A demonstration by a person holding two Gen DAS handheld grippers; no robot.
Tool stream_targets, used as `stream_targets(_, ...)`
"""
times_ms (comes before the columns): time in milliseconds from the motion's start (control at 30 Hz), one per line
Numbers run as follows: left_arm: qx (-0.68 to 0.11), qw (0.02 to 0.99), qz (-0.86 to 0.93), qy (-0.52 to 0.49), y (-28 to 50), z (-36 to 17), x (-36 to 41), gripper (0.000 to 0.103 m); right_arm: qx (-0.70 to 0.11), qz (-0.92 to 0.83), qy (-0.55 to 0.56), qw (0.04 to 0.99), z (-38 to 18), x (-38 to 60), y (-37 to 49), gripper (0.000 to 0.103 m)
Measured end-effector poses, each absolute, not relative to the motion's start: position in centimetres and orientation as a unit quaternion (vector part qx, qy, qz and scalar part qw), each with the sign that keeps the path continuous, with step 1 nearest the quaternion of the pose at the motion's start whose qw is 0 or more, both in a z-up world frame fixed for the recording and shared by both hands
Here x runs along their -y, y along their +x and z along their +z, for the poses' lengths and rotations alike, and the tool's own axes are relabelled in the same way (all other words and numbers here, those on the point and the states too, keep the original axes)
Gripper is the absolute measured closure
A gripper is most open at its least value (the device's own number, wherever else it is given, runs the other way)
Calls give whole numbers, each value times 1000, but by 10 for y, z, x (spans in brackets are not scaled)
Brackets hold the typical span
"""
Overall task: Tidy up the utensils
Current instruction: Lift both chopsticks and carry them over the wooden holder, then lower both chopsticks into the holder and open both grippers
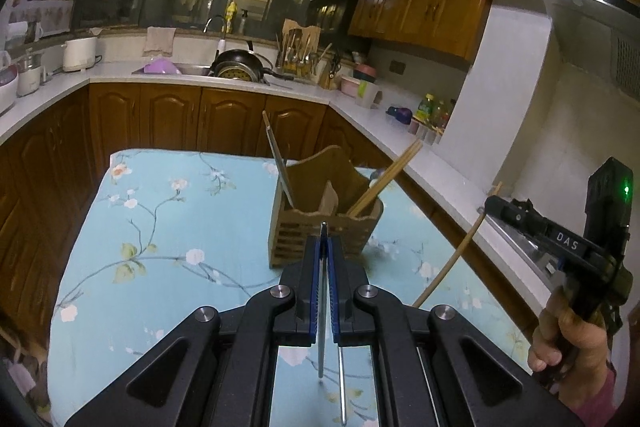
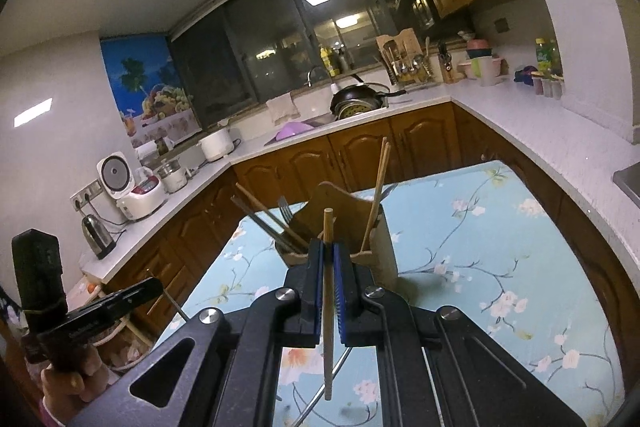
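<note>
A wooden utensil holder (image 1: pixel 320 223) stands on the floral blue tablecloth (image 1: pixel 168 227); it holds wooden chopsticks (image 1: pixel 384 183) on the right and a metal utensil (image 1: pixel 276 159) on the left. My left gripper (image 1: pixel 324 247) is shut on a thin metal utensil (image 1: pixel 321 327), held above the cloth just in front of the holder. My right gripper (image 2: pixel 329 259) is shut on a wooden chopstick (image 2: pixel 328 307), upright, near the holder (image 2: pixel 376 247). The right gripper also shows at the right of the left wrist view (image 1: pixel 492 205) with its chopstick (image 1: pixel 452 259).
Another metal utensil (image 1: pixel 342 383) lies on the cloth below my left gripper. Kitchen counters (image 1: pixel 420 155) and wooden cabinets surround the table. A sink with a pan (image 1: pixel 236 65), rice cookers (image 2: pixel 136 191) and a kettle (image 2: pixel 98 237) stand on the counters.
</note>
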State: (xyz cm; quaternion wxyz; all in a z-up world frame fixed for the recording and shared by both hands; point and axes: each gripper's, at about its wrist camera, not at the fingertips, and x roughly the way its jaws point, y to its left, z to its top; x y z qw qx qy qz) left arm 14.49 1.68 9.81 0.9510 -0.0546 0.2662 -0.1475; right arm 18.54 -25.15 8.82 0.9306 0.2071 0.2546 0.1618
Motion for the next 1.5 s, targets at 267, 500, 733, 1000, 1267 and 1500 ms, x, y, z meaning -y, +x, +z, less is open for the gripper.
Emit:
stream_targets(267, -227, 961, -147, -54, 168, 118, -18, 101, -228, 145, 216, 938, 104, 263, 206, 98)
stream_targets(500, -182, 972, -144, -46, 202, 140, -9, 101, -180, 125, 225, 950, 130, 273, 234, 98)
stream_targets(733, -146, 979, -133, -48, 239, 145, -2, 101, -139, 98, 224, 960, 151, 281, 267, 98)
stream_targets(1000, -141, 982, -115, -57, 272, 102, 10, 101, -131, 84, 201, 967, 136, 268, 290, 98)
stream_targets(1267, -178, 977, -105, -49, 296, 54, 29, 101, -157, 84, 203, 963, 98, 258, 294, 98)
stream_targets(1500, -210, 971, -100, -51, 306, 47, 29, 101, -205, 87, 216, 951, 64, 255, 301, 97)
